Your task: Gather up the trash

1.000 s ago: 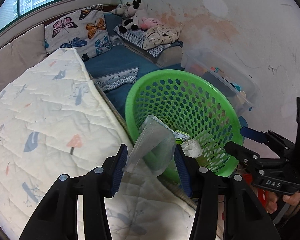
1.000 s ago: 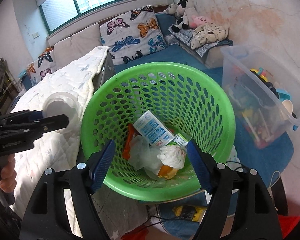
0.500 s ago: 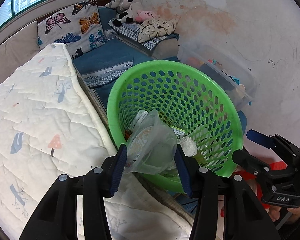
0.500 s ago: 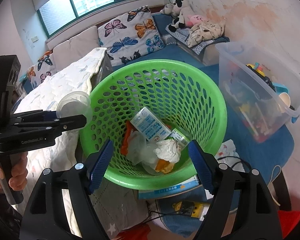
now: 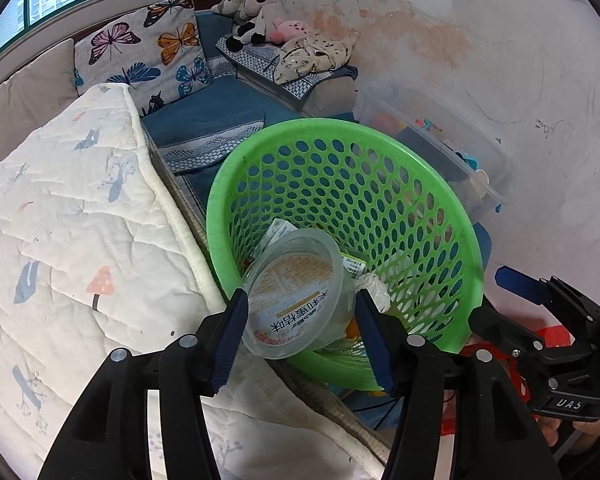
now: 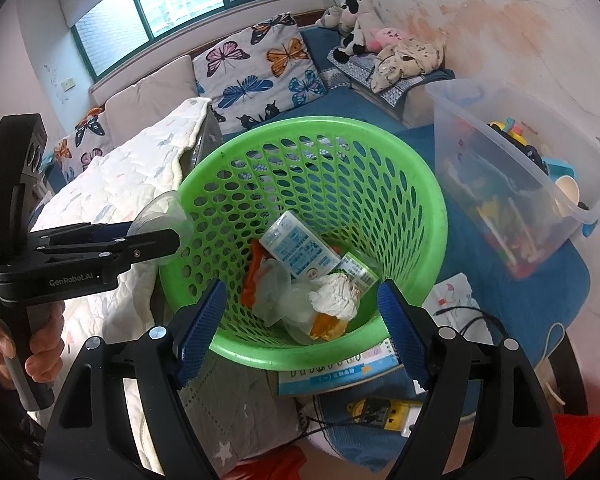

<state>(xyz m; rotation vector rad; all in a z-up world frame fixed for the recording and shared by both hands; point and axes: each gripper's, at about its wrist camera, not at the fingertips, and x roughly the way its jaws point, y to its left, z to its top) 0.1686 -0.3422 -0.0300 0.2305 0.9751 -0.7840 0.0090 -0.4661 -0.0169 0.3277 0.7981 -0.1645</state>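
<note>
Here, clear plastic cup [image 5: 300, 296] between the left claw [image 5: 302, 340] pads, over green basket [image 5: 432, 184] rim.

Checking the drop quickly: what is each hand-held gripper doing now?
Left hand-held gripper: jaws just opening, clear plastic cup between them.
Right hand-held gripper: open, empty.

Between the right gripper's [image 6: 300, 330] wide jaws the green basket [image 6: 432, 184] gapes open-topped, trash heaped only at its bottom. Left of the jaws the quilted mattress [image 6: 112, 184] crowds its rim; right, a clear toy bin [image 6: 500, 168] blocks passage.
</note>
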